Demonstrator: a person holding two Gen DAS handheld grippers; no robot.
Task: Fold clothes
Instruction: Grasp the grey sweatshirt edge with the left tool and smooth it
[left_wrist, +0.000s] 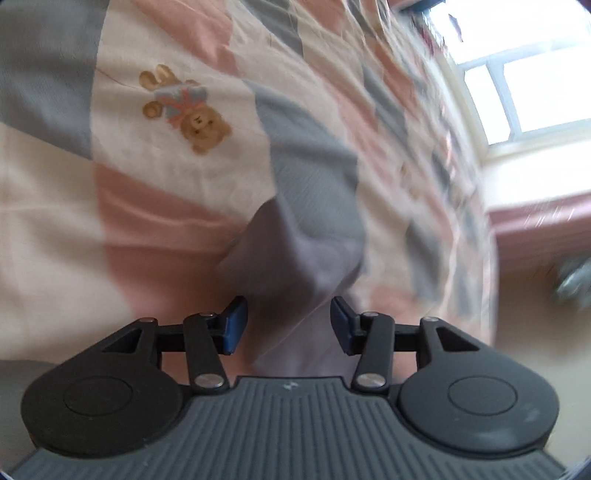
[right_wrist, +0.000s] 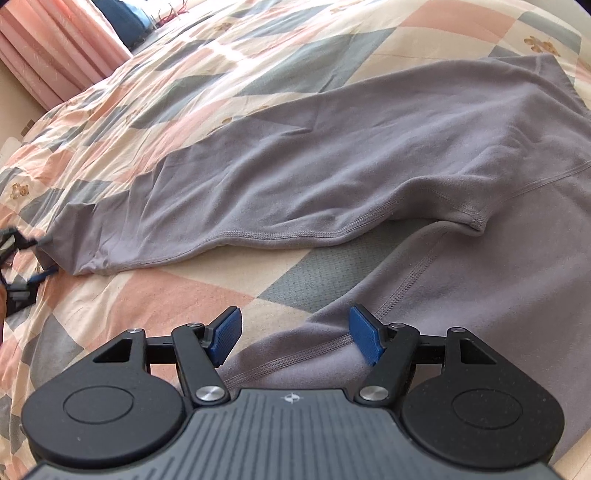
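A soft purple top (right_wrist: 369, 166) lay spread out on a bed cover (right_wrist: 155, 103) with pink, grey and cream squares. One long sleeve (right_wrist: 229, 199) stretched far to the left across the cover.

The right gripper (right_wrist: 295, 341) was low, near the bottom edge of the top. Its two blue pads (right_wrist: 365, 339) were wide apart. The hem of the top sat right between them, but the pads did not pinch it.

The left gripper (left_wrist: 288, 325) was out at the end of the sleeve. Its pads (left_wrist: 236, 325) were apart too. The sleeve end (left_wrist: 295, 254) poked up between them and a bit past them, and it looked blurry. The pads did not squeeze it.

A little teddy bear picture (left_wrist: 184, 107) was on the cover past the left gripper. A bright window (left_wrist: 528, 74) was off to the right, and pink curtains (right_wrist: 55, 48) hung by the bed.
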